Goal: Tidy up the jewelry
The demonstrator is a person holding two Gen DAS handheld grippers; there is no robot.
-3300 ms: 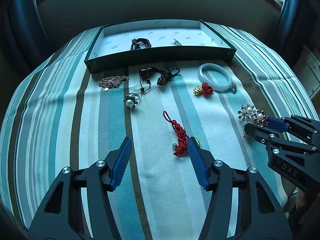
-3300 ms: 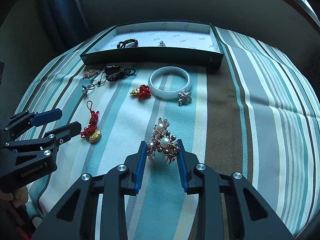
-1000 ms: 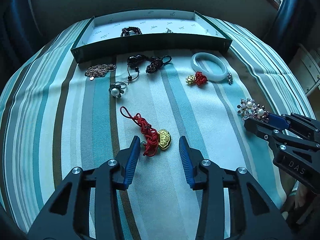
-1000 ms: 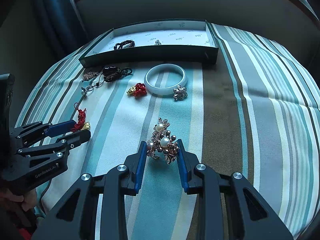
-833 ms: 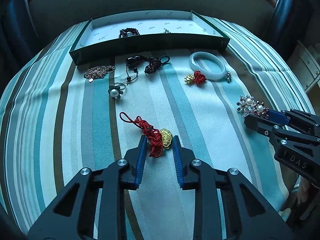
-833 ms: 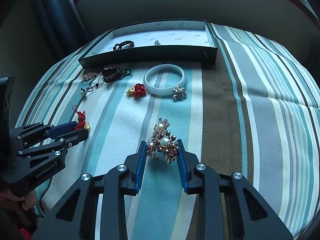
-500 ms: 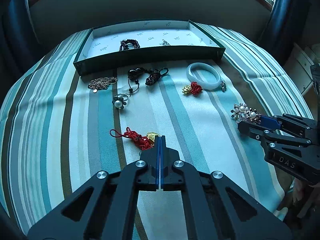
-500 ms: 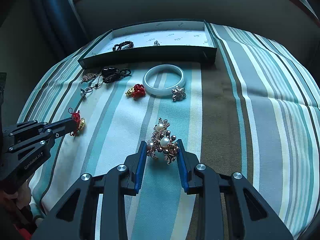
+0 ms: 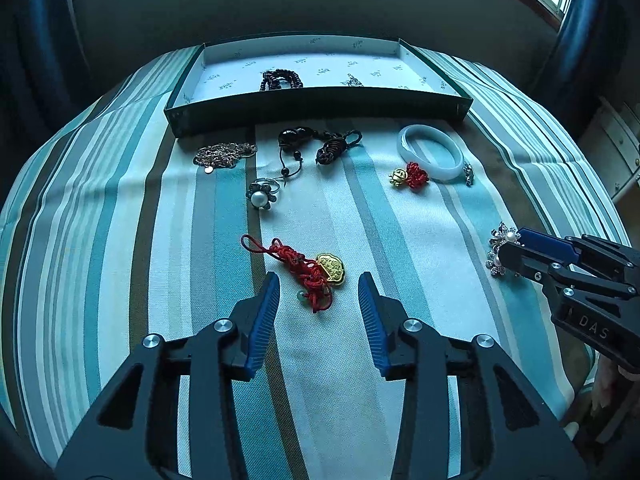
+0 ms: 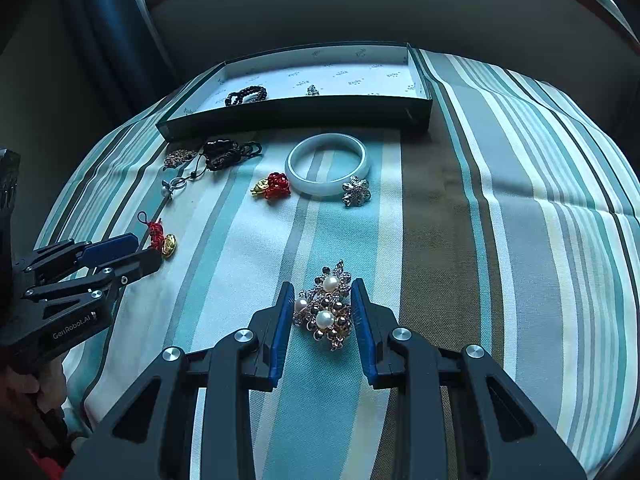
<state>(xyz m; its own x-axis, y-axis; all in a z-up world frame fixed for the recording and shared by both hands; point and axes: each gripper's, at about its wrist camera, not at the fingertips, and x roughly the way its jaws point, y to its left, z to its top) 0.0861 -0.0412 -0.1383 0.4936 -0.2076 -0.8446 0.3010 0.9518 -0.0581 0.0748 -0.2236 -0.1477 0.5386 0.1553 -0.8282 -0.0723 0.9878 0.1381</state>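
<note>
Jewelry spread on a striped table (image 9: 120, 240). Left gripper (image 9: 319, 289): jaws apart, straddling the near end of a red knotted charm with gold pendant (image 9: 310, 270), not clamped. Right gripper (image 10: 322, 307): jaws close against both sides of a pearl brooch (image 10: 326, 306) lying on the cloth. Ahead of the grippers: white bangle (image 10: 327, 164), small red-and-gold charm (image 10: 272, 187), silver flower brooch (image 10: 356, 192), pearl ring (image 9: 261, 197), dark cord pieces (image 9: 316, 144). Farthest ahead: green tray (image 9: 320, 110) holding a bead bracelet (image 9: 280, 79).

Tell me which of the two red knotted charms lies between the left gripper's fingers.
The long red cord charm with the flat gold lock-shaped pendant; the small round red knot lies far off, beside the white bangle.
</note>
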